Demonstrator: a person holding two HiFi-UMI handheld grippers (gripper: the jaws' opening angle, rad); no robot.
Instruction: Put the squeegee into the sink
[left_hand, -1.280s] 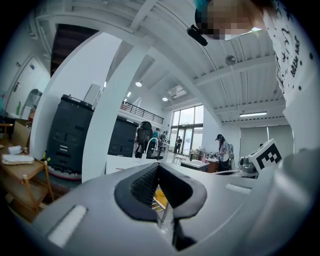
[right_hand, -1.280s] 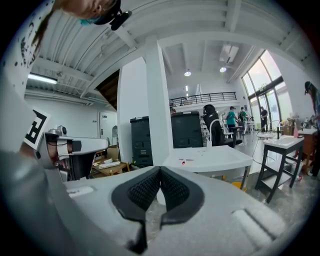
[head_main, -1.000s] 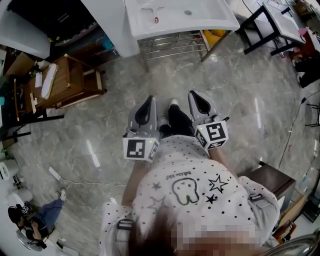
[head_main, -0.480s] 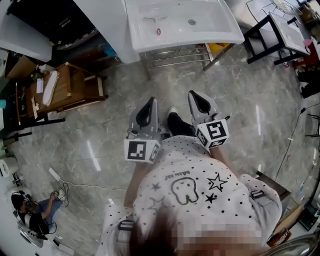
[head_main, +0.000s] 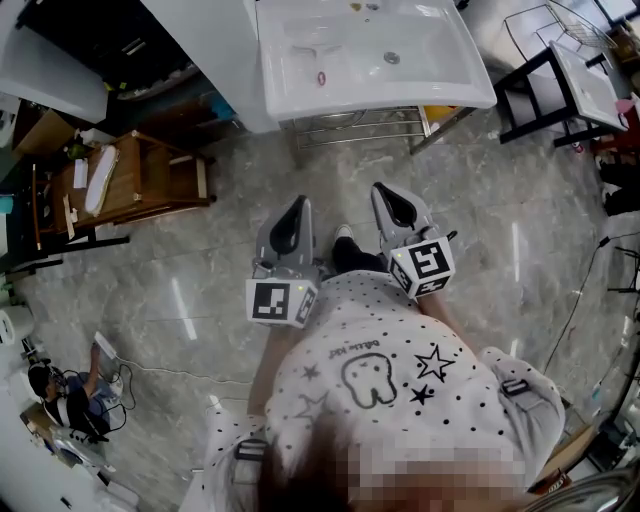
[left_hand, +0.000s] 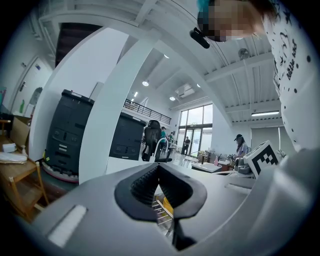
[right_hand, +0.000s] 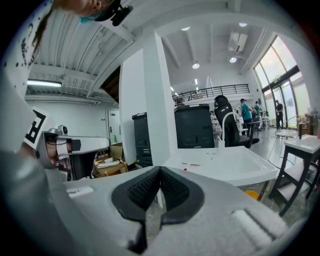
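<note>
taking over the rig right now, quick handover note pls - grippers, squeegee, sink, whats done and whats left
Left gripper: shut, empty.
Right gripper: shut, empty.
Both are held in front of the body, pointing towards the sink, which stands ahead across the floor.
Squeegee: cannot be made out in any view, and none shows in the sink.
Done: nothing yet.
Left: find the squeegee, grip it, put it in the sink.

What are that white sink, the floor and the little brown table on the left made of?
The sink looks like glossy white ceramic or moulded resin: it is smooth, with soft highlights. The floor seems to be polished grey stone or marble-look tile, veined and mirroring the ceiling lights. The table appears to be varnished wood, warm brown with a square-edged frame.
</note>
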